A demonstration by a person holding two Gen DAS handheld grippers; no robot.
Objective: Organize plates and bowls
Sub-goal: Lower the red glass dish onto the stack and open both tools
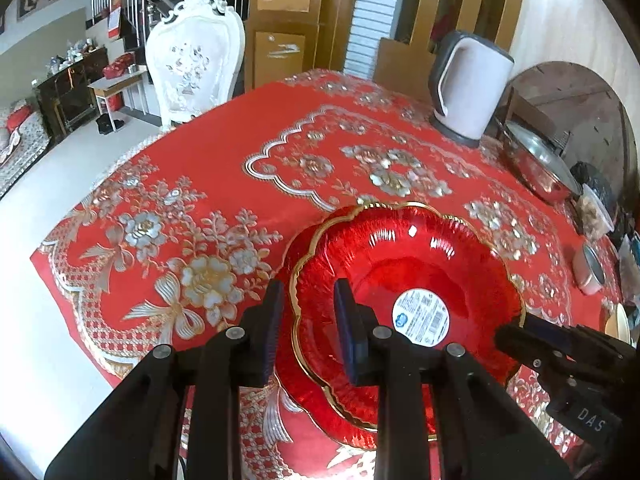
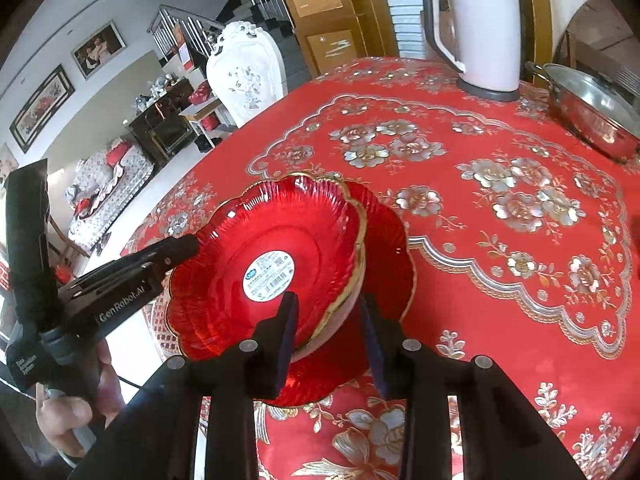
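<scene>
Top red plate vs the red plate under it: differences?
The top red plate carries a round white label; the lower red plate shows none on its visible rim. The top one sits tilted, raised on a pale dish; the lower one lies flat on the tablecloth. Both are glossy red, scalloped, gold-rimmed.

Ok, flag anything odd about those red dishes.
The upper red dish sits off-centre on the lower red plate, shifted toward the left gripper, so the stack is askew. A round product label remains stuck inside it. No chips or spills are visible.
</scene>
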